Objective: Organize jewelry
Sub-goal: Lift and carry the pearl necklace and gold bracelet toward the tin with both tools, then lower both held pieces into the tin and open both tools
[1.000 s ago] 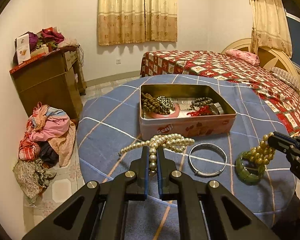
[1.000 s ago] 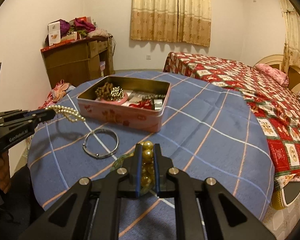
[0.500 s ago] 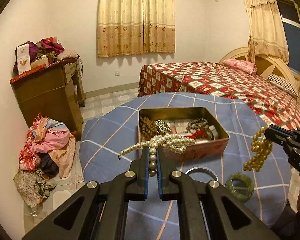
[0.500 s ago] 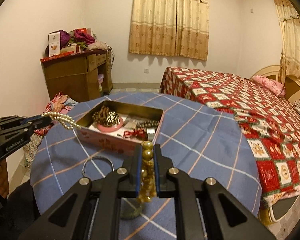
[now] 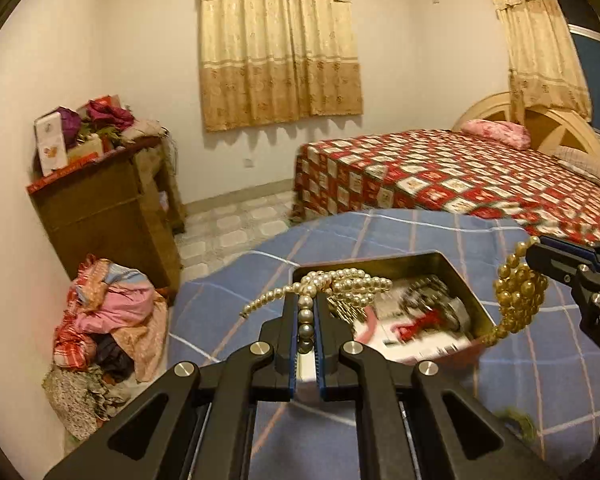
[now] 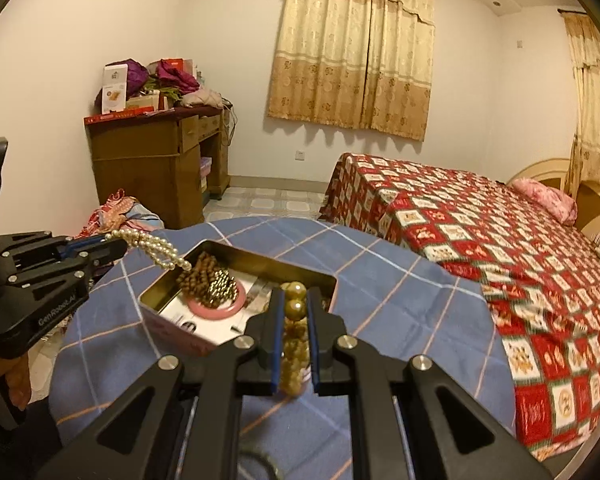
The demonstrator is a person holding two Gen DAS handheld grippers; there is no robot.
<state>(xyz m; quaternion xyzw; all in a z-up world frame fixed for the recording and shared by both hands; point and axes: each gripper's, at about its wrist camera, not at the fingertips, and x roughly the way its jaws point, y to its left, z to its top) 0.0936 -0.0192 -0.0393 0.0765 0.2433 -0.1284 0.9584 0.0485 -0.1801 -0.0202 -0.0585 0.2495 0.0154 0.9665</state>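
My left gripper [image 5: 307,300] is shut on a white pearl necklace [image 5: 342,282] and holds it above the near left part of the open pink tin [image 5: 478,312]. It also shows in the right wrist view [image 6: 112,246] with the pearls [image 6: 156,246] hanging over the tin's left corner [image 6: 156,298]. My right gripper [image 6: 293,294] is shut on a gold bead bracelet [image 6: 294,344], held above the tin's near right edge. In the left wrist view it [image 5: 530,256] holds the gold beads [image 5: 520,292] beside the tin's right end. The tin holds brown beads [image 6: 204,276], a pink bangle and other pieces.
The tin stands on a round table with a blue checked cloth [image 6: 400,292]. A green bangle [image 5: 514,418] lies on the cloth near my right gripper. A bed [image 6: 480,232] is to the right, a wooden desk [image 6: 156,164] and a clothes pile [image 5: 104,320] to the left.
Both grippers have risen and moved forward with their strands: the pearls and gold beads, earlier lifted off the cloth, now hang over the tin's edges. The silver bangle has left both views.
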